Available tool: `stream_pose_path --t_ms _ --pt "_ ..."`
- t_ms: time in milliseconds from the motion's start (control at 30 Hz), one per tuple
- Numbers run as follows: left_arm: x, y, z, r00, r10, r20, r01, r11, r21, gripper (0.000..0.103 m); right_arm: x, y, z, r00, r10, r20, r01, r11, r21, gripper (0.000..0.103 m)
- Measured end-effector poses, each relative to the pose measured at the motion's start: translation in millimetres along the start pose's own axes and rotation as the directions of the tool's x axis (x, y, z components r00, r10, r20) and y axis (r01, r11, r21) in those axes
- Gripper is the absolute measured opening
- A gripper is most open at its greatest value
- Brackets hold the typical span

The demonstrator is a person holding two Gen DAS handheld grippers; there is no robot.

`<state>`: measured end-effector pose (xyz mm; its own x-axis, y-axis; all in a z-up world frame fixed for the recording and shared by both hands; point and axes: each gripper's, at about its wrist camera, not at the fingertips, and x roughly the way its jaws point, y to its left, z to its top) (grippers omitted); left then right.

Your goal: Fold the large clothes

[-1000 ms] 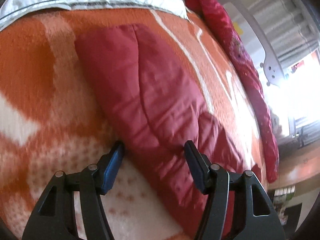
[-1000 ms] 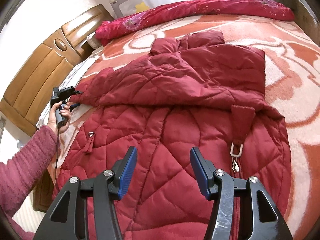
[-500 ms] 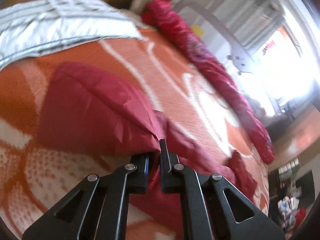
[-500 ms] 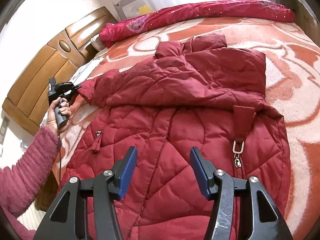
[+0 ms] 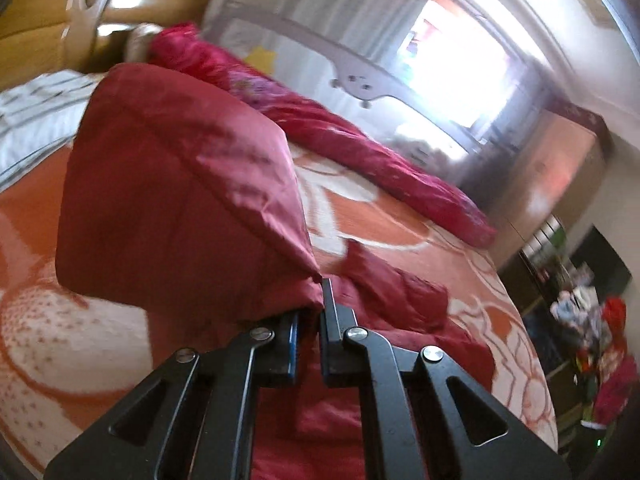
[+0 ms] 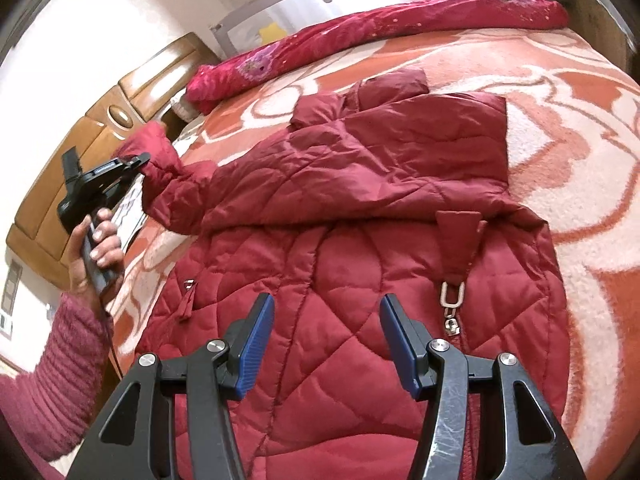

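While on blanket [image 6: 580, 128], jacket [image 6: 360, 280].

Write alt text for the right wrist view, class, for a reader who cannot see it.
A red quilted jacket lies on an orange-and-white bed blanket; the open right gripper hovers over it. At left, the left gripper pinches the sleeve, raised off the bed.

sleeve [image 6: 60, 364]: pink ribbed knit | fingers [image 6: 256, 348]: black (blue pads)
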<state>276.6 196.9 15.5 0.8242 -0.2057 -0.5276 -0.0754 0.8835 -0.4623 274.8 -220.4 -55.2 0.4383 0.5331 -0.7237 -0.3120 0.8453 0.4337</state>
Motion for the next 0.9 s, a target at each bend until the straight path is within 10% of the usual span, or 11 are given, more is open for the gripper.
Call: stream_pose_path --t_ms 533,900 --pt "36 -117 -56 0.975 -0.147 -0.169 0.179 0.965 0.19 0.005 -4 -38 27 0.998 0.015 0.057 -0.02 0.996 0.089 0.057" --pt "67 -174 -113 0.954 -0.102 -0.283 0.208 0.905 0.372 0.005 -2 -71 47 0.995 0.041 0.095 -0.058 0.982 0.18 0.058"
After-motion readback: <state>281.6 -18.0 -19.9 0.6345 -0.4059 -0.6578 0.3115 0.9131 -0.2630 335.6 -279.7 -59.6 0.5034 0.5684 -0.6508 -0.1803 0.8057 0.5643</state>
